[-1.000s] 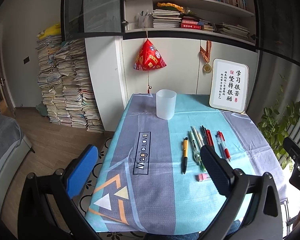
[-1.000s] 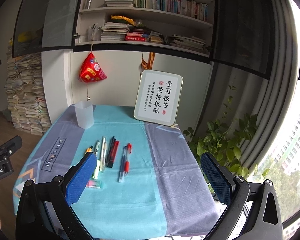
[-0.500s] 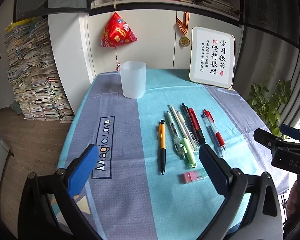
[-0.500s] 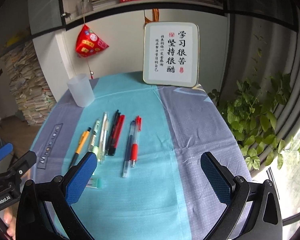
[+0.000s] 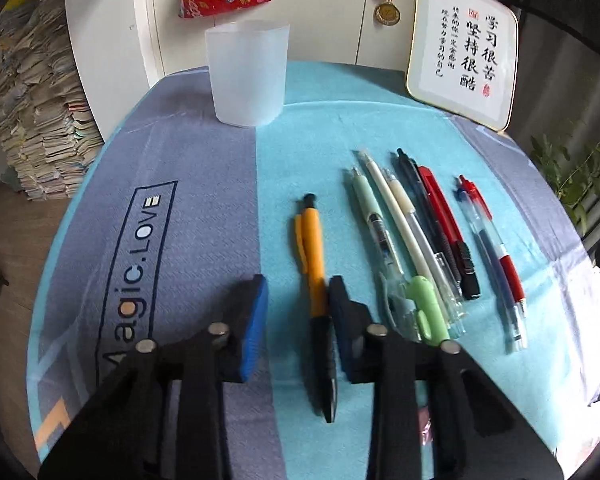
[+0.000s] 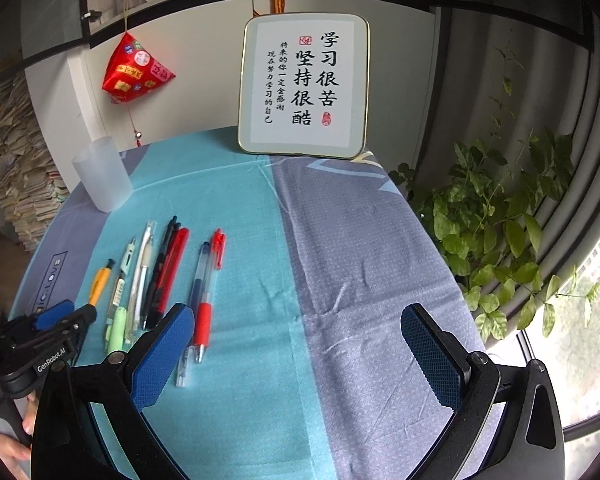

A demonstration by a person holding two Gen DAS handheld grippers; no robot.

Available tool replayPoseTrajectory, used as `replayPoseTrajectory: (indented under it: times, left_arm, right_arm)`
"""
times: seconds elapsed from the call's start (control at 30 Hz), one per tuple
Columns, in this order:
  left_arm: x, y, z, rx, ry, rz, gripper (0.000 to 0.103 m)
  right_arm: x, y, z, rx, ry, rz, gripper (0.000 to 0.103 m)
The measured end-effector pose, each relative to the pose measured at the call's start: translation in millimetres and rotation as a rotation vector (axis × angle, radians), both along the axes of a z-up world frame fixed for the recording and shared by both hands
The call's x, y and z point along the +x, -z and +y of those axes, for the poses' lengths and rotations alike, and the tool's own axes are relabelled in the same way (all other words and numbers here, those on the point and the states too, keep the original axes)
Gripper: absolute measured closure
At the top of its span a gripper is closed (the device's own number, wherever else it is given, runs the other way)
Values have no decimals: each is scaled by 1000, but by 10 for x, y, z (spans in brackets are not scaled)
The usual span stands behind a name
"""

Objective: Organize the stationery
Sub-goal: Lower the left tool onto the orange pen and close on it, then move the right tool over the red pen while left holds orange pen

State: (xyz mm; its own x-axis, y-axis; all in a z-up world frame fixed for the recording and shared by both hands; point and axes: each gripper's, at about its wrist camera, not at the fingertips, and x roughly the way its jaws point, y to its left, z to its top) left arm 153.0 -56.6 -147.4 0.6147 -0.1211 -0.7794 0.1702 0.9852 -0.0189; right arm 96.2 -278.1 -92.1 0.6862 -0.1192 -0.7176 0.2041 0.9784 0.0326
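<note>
Several pens lie side by side on the blue tablecloth [image 5: 204, 208]. My left gripper [image 5: 298, 308] is low over the table, its jaws partly closed around the orange and black pen [image 5: 315, 248]; the pen lies between the pads, with a gap on the left side. A frosted plastic cup [image 5: 247, 72] stands upright at the far side. To the right lie a mint pen [image 5: 374, 216], white pens, a black and a red pen [image 5: 444, 216], then a blue and red pair [image 5: 496, 248]. My right gripper [image 6: 300, 344] is wide open and empty above the cloth, right of the red pen [image 6: 204, 320].
A framed calligraphy sign [image 6: 306, 84] leans at the table's back edge. A red pyramid ornament [image 6: 134, 70] hangs on the cabinet. A leafy plant [image 6: 500, 232] stands off the right edge. Stacks of books [image 5: 32, 100] stand on the floor at left. A pink eraser [image 5: 425, 432] lies under my left gripper.
My left gripper dropped down to the table and narrowed its jaws around the orange pen. My right gripper moved closer over the cloth and stayed open.
</note>
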Motion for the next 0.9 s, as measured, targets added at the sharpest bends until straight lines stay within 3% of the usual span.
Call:
replayPoseTrajectory:
  times: [0.03,0.17,0.27,0.4,0.77,0.9]
  left_arm:
    - [0,-3,-8,8,15,-1,89]
    - [-37,-10,82,-31,50,7,97]
    - [-55,-28,159,-56,72,11,97]
    - [-84,-94,253,-148,112,18,97]
    - [-229,-307,360,-168,98,-46,97]
    - [-241,-349,401,-175,83,-59,97]
  right_arm:
    - [34,4,-2,3,-3,4,0]
    - [152,12,56,-4,-33,6,0]
    - [255,44,141,-50,-48,30,0]
    - [299,96,201,-91,-43,46,0]
    - [264,45,82,-17,-21,36,0]
    - [430,105,42,-22,-19,102,0]
